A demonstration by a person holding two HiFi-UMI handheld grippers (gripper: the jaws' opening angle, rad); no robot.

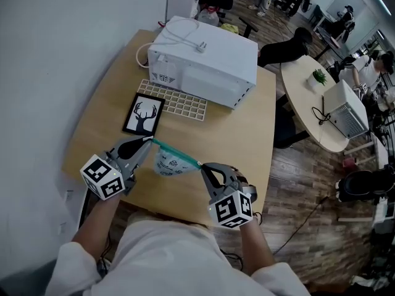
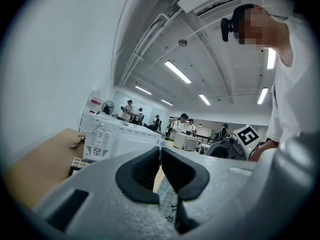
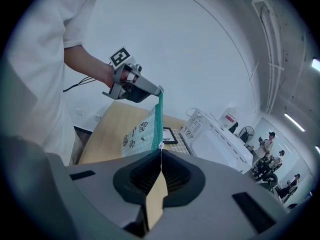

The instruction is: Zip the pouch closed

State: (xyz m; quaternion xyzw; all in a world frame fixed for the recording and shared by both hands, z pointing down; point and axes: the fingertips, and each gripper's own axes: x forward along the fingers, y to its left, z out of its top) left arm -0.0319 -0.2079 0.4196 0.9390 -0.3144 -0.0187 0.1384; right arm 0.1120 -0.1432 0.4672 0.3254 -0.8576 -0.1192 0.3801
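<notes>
Head view: pouch (image 1: 171, 164) held stretched over the desk (image 1: 247, 134).
The left gripper (image 1: 148, 141), jaws pressed together, pinches the pouch end at 9 o'clock; the right gripper (image 1: 202, 166) pinches the zip pull (image 3: 161, 146) at 3 o'clock of the pouch. The green zip (image 1: 176, 153) runs straight between them. A microwave (image 1: 203, 63) stands at 12 o'clock, a deer picture (image 1: 144, 115) at 11 o'clock.
</notes>
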